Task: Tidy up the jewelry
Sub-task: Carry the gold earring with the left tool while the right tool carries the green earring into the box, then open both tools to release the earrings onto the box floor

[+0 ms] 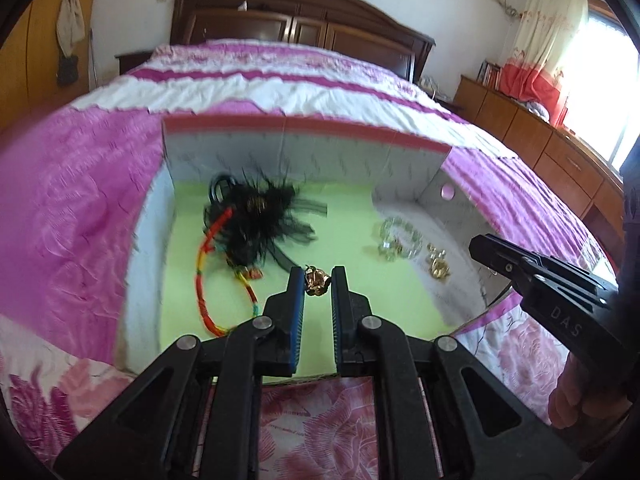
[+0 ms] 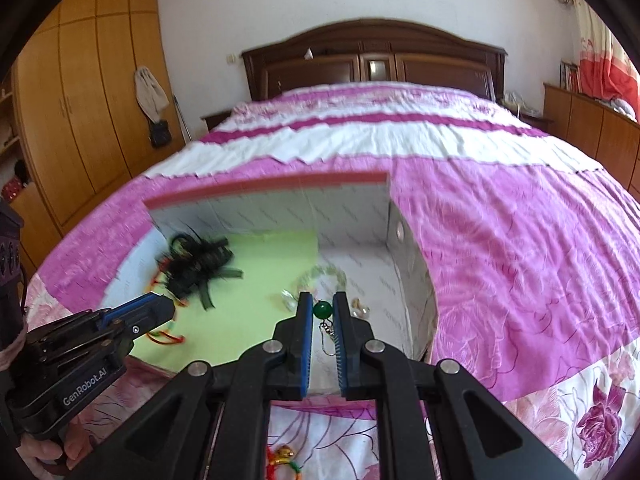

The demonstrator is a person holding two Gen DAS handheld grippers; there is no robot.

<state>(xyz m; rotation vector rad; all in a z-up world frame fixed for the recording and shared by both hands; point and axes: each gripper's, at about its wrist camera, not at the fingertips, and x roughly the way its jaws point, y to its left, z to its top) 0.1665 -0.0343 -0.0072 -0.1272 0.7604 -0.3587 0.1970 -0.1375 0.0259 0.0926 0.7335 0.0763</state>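
My left gripper (image 1: 318,278) is shut on a small gold flower earring (image 1: 316,285), pinched at the fingertips above the green liner of an open cardboard box (image 1: 320,152). My right gripper (image 2: 322,314) is shut on a green bead earring (image 2: 322,308), whose metal hook dangles between the fingers over the white part of the box floor (image 2: 372,264). In the box lie a black feather hairpiece (image 1: 260,216), a striped bangle (image 1: 204,280), a clear crystal bracelet (image 1: 400,238) and gold earrings (image 1: 438,266). Each wrist view also shows the other gripper's closed tips: right (image 1: 492,252), left (image 2: 160,308).
The box sits on a bed with a pink and white floral cover (image 2: 520,240). A dark wooden headboard (image 2: 372,56) is at the far end. A red and gold trinket (image 2: 284,458) lies on the cover near me. Wooden cabinets (image 1: 540,136) line the right wall.
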